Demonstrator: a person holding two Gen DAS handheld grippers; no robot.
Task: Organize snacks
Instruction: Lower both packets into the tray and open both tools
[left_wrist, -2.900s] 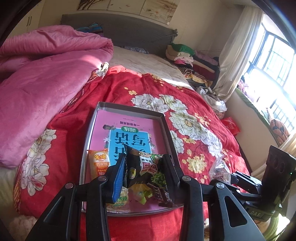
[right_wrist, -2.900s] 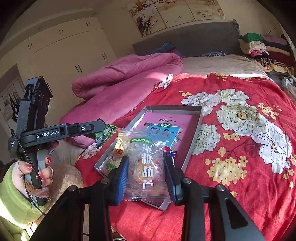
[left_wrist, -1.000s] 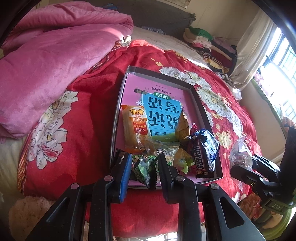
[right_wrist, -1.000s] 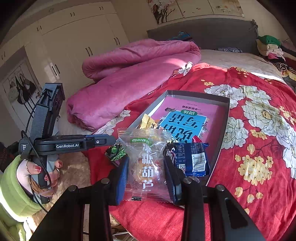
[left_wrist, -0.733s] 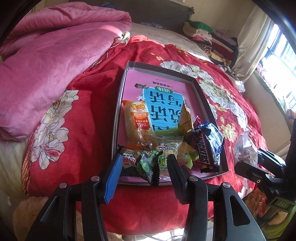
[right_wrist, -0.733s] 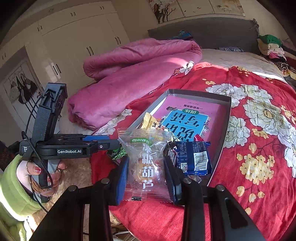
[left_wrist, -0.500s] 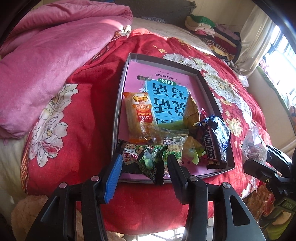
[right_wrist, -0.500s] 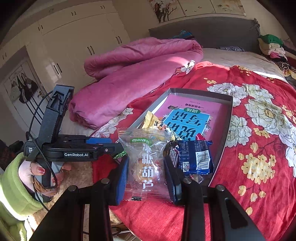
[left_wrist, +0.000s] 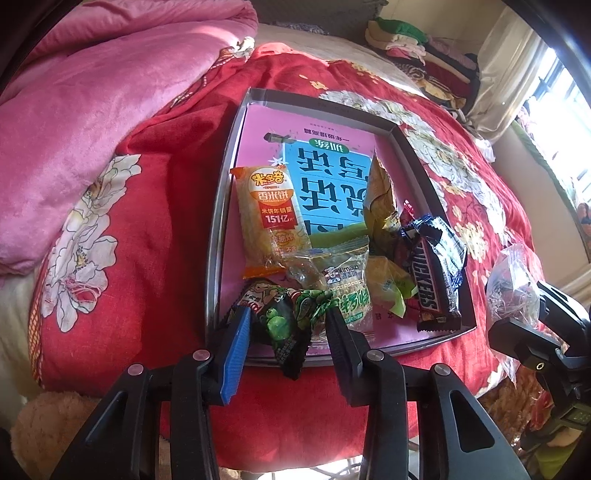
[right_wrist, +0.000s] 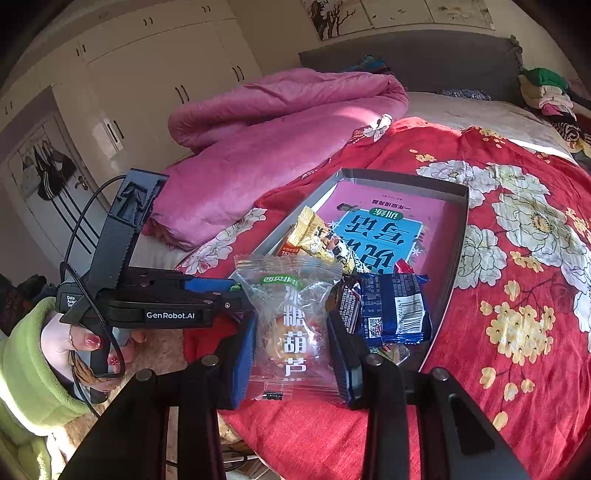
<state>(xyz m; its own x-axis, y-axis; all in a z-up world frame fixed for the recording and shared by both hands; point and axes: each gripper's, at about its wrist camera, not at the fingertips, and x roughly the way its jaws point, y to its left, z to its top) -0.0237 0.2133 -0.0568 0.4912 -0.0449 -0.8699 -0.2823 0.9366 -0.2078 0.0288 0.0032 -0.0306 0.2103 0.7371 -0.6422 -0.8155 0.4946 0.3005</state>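
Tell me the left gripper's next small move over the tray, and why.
Probably back the left gripper off: its jaws are closing, though the green pea packet between them already lies at the tray's near edge. That clears room for the clear candy packet clamped in the right gripper.

Hard daylight is thrown in from the window (left_wrist: 565, 122) at the right of the left wrist view — its panes are blown out to white. The red bedspread (left_wrist: 155, 206) is lit brightly and the snack wrappers are streaked with glare. Dark shadow is cast below the bed's near edge. Both views are bent by the fisheye — corners are blacked out, edges softened.
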